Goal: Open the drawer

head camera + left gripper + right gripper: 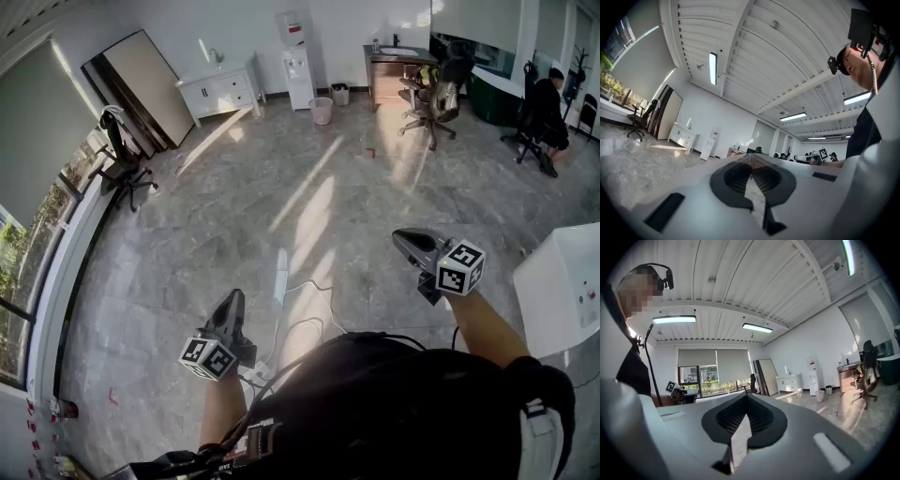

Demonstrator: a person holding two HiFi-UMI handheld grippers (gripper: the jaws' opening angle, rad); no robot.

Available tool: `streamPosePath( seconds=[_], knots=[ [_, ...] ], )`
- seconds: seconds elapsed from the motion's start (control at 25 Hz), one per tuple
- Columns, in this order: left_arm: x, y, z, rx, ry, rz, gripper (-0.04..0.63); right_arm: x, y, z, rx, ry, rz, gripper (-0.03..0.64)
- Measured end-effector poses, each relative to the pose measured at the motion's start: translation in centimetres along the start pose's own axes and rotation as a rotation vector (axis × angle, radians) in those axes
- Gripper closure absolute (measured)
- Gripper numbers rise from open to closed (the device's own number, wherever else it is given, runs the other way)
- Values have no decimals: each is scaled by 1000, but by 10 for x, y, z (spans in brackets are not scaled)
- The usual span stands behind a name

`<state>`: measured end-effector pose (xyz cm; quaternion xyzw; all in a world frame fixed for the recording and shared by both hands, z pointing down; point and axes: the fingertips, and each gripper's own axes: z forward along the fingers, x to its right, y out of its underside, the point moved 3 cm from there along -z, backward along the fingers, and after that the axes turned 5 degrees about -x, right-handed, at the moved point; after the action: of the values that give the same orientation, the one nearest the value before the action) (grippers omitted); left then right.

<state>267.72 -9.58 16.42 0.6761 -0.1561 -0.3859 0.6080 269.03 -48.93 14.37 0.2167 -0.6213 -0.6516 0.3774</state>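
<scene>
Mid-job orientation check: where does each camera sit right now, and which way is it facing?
Head view: on the person's head, looking steeply down across the floor toward the white cabinet and water dispenser; shows both forearms, the left claw and the right claw.
Left gripper view: rides the left claw, level, facing the white cabinet; the person's torso is at right.
Right gripper view: rides the right claw, level, facing the windows; torso at left.
Shared: all three see the white cabinet and water dispenser.

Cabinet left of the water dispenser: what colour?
The cabinet is white; the head view shows it best.
</scene>
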Motion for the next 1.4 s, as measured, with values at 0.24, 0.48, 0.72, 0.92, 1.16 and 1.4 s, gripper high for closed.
streamPosePath(
  seconds=[0.24, 0.48, 0.72, 0.92, 1.16, 1.4],
  knots=[
    [-4, -2, 5, 8, 20, 6, 604, 3, 0, -1, 10, 8, 12, 626],
    [0, -7, 16, -7, 23, 3, 604, 10, 1, -2, 14, 17, 30, 626],
    [5, -1, 31, -9, 49, 13, 604, 22, 4, -10, 19, 23, 48, 624],
    [17, 1, 45, -12, 53, 1, 604, 36, 8, -22, 14, 43, 57, 624],
    [49, 10, 66, -16, 52, -6, 604, 58, 6, -61, 19, 53, 64, 624],
    [83, 30, 85, -38, 24, -27, 604, 85, 26, -94, 2, 29, 108, 624]
  ],
)
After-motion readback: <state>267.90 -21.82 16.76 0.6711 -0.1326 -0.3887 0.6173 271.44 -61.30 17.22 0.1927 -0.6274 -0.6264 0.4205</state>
